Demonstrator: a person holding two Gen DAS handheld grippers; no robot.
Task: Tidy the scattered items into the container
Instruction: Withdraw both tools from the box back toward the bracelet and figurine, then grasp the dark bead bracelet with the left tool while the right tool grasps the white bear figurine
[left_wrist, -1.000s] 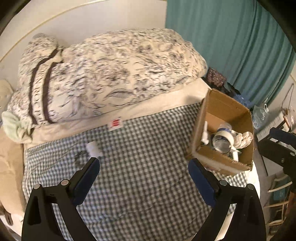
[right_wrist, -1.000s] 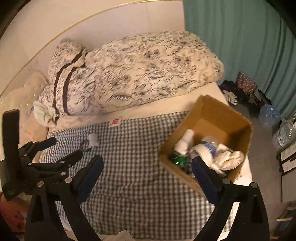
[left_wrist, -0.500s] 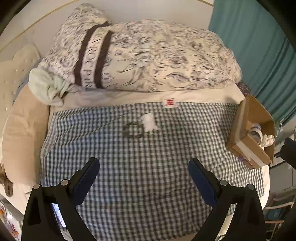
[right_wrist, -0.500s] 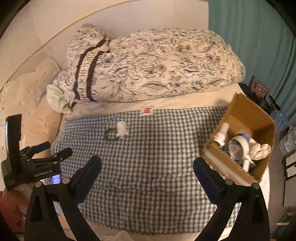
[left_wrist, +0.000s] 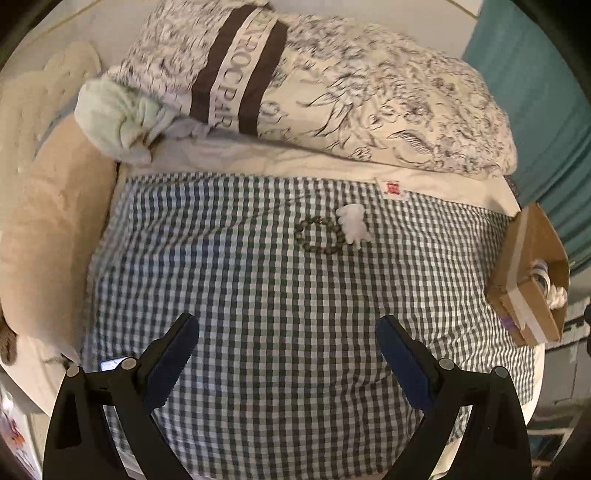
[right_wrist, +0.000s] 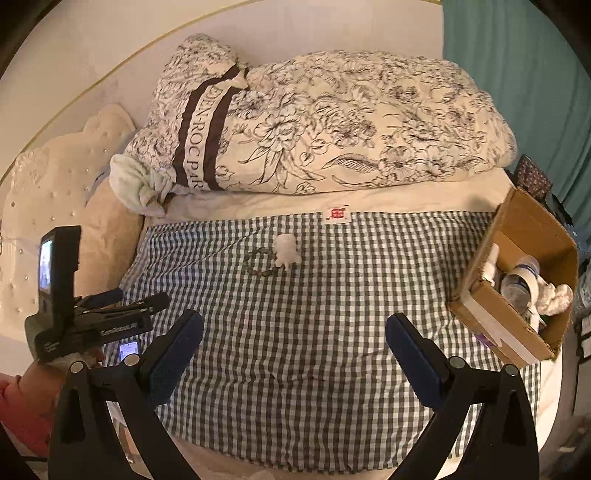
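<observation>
A small white figurine (left_wrist: 352, 226) lies on the checked cloth (left_wrist: 258, 295) with a dark bead bracelet (left_wrist: 319, 234) touching its left side; both also show in the right wrist view, the figurine (right_wrist: 286, 250) and the bracelet (right_wrist: 260, 262). A cardboard box (right_wrist: 517, 280) stands at the cloth's right edge with a tape roll, bottles and a white rag inside; it shows in the left wrist view (left_wrist: 528, 273). My left gripper (left_wrist: 288, 354) is open and empty above the cloth's near part. My right gripper (right_wrist: 293, 350) is open and empty, right of the left gripper (right_wrist: 125, 302).
A folded floral duvet (right_wrist: 332, 122) lies along the back of the bed. A beige pillow (left_wrist: 51, 229) and a tufted headboard (right_wrist: 44, 177) are on the left. A teal curtain (right_wrist: 524, 74) hangs at the right. The bed's near edge is under both grippers.
Both views have swung left: the box has slid toward the right edge and the figurine and bracelet toward the centre. The left gripper has come closer to them. Both stay open.
</observation>
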